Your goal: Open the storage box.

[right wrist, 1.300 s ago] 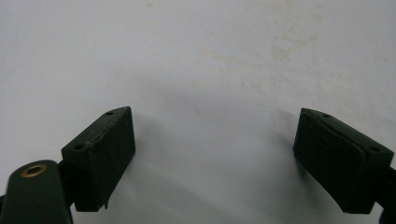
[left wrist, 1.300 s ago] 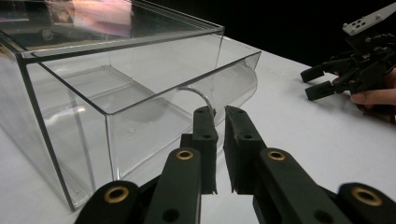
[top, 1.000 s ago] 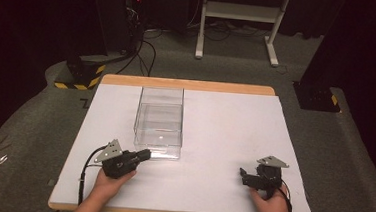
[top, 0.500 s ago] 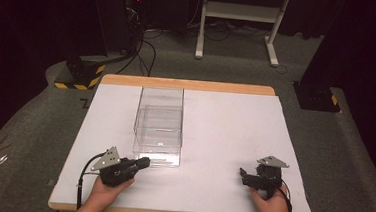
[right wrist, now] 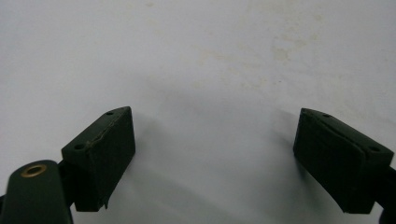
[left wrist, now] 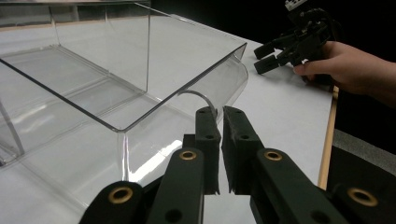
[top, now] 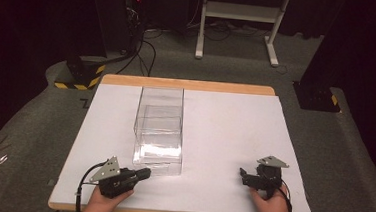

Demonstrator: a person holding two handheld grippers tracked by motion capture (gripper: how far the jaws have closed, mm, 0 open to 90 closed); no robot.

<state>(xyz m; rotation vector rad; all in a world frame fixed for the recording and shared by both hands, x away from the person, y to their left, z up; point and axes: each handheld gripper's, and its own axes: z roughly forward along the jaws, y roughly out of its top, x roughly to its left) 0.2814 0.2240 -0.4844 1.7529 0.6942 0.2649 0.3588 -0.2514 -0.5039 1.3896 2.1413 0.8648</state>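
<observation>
**Clear acrylic, and my left tongs closed at its lip**

Clear plastic is what I am working with: a see-through box (top: 158, 129) standing on the white table (top: 224, 138), left of centre, its long side running away from me. Its near end steps down into a lower, drawer-like section with a rounded front corner.

My left gripper (left wrist: 218, 122) lies low on the table just in front of that near end. Along its own view the jaws are nearly together, a thin slit between the pads, and a thin curved clear edge of the box's front lip sits right at the fingertips. I cannot tell whether that edge is pinched between the pads or merely lies behind them. From the high view the same left gripper (top: 142, 173) points at the box's near right corner, touching it or almost.

My right gripper (right wrist: 224, 154) rests well apart, near the table's right front, its jaws wide with nothing but bare table between them; the high view shows it there (top: 245, 175) in my hand.

What worries me:
- If the lip is not truly caught, a pull would slide my pads off smooth plastic and nothing would move.
- If it is caught by the tips alone, a skewed tug could twist the whole light box across the table, since my right gripper is not steadying it.
- Glare on the walls hides the edges, so I could misjudge contact.
</observation>
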